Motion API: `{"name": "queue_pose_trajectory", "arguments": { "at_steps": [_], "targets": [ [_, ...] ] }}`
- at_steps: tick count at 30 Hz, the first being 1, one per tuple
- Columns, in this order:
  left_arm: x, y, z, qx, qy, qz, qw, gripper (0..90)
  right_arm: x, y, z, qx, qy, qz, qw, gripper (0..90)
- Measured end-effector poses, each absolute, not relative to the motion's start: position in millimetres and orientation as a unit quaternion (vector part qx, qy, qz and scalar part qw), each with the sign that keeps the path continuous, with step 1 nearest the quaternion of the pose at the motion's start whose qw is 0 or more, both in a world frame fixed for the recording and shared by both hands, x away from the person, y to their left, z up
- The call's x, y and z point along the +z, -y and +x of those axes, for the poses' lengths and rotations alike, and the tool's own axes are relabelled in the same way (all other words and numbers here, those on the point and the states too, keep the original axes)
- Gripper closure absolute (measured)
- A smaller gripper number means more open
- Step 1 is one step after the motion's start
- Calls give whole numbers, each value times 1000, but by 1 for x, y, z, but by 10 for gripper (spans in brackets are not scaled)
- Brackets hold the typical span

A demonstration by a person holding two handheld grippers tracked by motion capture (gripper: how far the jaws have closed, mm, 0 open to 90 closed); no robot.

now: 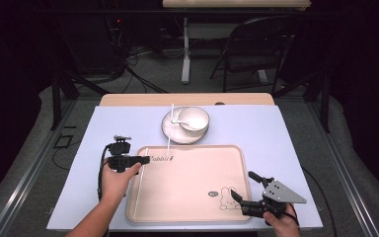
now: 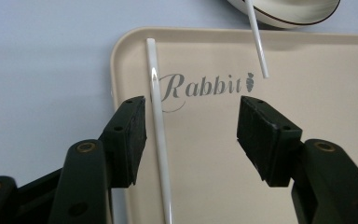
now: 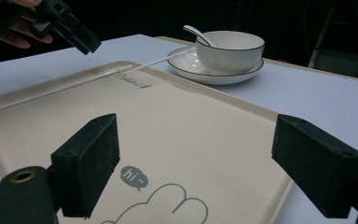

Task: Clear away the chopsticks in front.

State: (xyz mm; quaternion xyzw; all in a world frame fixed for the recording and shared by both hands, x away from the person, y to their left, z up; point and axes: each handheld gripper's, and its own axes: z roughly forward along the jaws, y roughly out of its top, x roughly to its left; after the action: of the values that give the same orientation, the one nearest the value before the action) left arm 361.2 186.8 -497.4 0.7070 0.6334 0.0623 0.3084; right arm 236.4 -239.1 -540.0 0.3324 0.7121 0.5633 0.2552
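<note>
Chopstick on tray (image 2: 158, 140): white, thin, lying flat along the tray's left edge, just inside the rim; runs from the far-left corner toward the near-left corner. Also seen from above (image 1: 140, 182) and as a pale line along the tray's side in the right gripper view (image 3: 51, 91).
Second chopstick (image 1: 170, 129): white, one end propped on the plate, the other reaching over the tray's far edge beside the "Rabbit" lettering; tip seen in the left gripper view (image 2: 259, 46).
Left gripper (image 2: 191, 135): above the tray's far-left corner, jaws apart, nothing clamped. The tray chopstick passes between them, close beside the left pad; whether it brushes that pad cannot be told. Seen from above (image 1: 145, 159).
Right gripper (image 3: 209, 168): over the tray's near-right corner, jaws wide apart, nothing between them but the printed rabbit and "hi~" bubble. From above (image 1: 243, 189), hand at the table's near edge.
Tray (image 1: 187, 182): beige, rounded corners, on the near half of the table, centred.
Plate (image 1: 170, 133): white with dark rim, just beyond the tray's far edge.
Bowl (image 1: 195, 118): white, ribbed, sitting on the plate.
Spoon (image 3: 196, 33): white, resting in the bowl, handle sticking out over its rim.
Table (image 1: 276, 133): covered in pale lilac, wooden edge at the far side.
</note>
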Motion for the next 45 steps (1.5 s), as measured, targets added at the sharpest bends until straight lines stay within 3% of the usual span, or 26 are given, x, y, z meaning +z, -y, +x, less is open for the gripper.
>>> {"name": "queue_pose_trajectory", "arguments": {
  "at_steps": [45],
  "targets": [
    [-464, -176, 411, 77, -616, 721, 307, 415, -540, 239, 237, 563, -712, 332, 256, 143]
  ]
}}
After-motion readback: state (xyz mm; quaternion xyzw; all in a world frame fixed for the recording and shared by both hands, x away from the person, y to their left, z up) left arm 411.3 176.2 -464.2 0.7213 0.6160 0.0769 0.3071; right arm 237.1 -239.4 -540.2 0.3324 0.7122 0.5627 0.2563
